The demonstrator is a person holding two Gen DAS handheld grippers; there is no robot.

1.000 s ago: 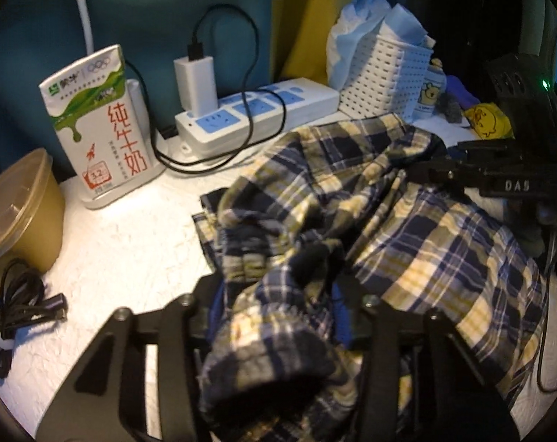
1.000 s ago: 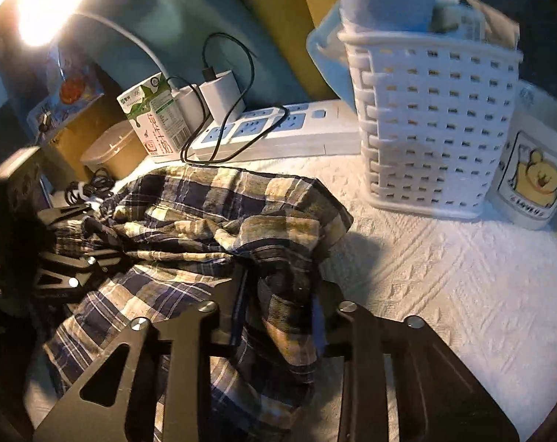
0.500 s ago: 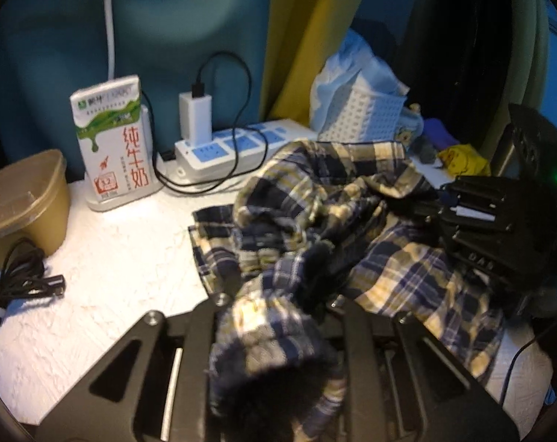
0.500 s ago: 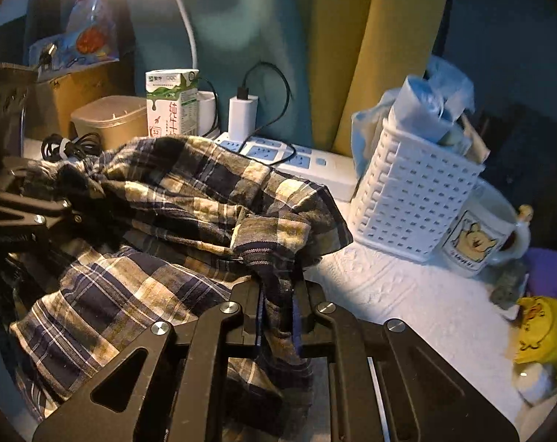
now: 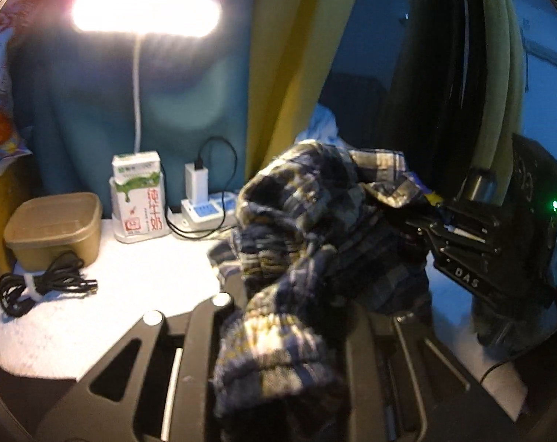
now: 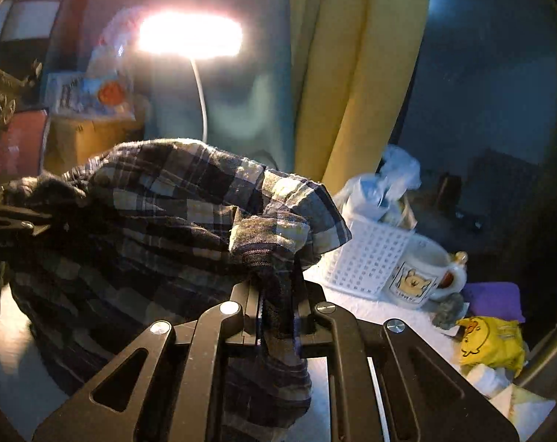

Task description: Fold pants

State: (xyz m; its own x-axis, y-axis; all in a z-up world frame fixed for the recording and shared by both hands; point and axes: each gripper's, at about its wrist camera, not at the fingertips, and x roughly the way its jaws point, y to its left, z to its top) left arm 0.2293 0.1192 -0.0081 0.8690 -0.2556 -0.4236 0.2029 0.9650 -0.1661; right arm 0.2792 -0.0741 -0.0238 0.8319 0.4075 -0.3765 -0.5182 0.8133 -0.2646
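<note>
The blue-and-yellow plaid pants (image 5: 315,228) hang bunched in the air between my two grippers, lifted off the white table (image 5: 131,283). My left gripper (image 5: 289,316) is shut on one bunched end with an elastic band. My right gripper (image 6: 278,294) is shut on another fold of the pants (image 6: 175,213). In the left wrist view the right gripper (image 5: 426,228) shows at the right, clamped on the cloth. In the right wrist view the left gripper (image 6: 28,221) shows at the left edge, also clamped on the cloth.
At the back stand a lit desk lamp (image 5: 146,13), a milk carton (image 5: 140,195), a power strip with a charger (image 5: 201,210), a tan tub (image 5: 53,228) and a coiled black cable (image 5: 39,283). A white basket (image 6: 367,254), a bear mug (image 6: 422,272) and a yellow packet (image 6: 488,339) sit at the right.
Both grippers have risen and carried the pants up off the table. The cloth lay spread on the table a second ago and now hangs between them.
</note>
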